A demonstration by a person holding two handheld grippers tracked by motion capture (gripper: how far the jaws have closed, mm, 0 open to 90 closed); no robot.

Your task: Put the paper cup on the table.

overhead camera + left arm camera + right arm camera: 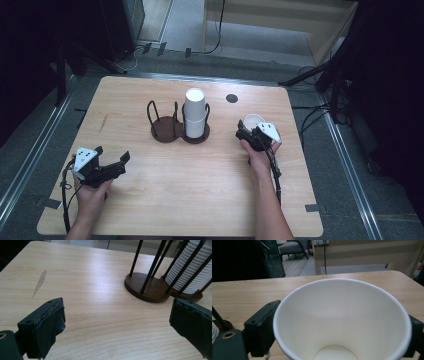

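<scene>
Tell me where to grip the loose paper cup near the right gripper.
Take the paper cup by its side wall just below the rim, one jaw on each side, coming in level from the person's side. It stands upright, mouth up, and tapers downward, so the right gripper already straddles it there.

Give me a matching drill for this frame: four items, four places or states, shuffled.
Items:
1. stack of white cups
2. single paper cup
3. left hand-held gripper
4. black disc

Places or states:
A. jaws apart over bare wood
B. between the right hand-held gripper's jaws, mouth up
C. in the holder's right ring
D. flat near the table's far edge

Pairs: 1-C, 2-B, 3-A, 4-D
</scene>
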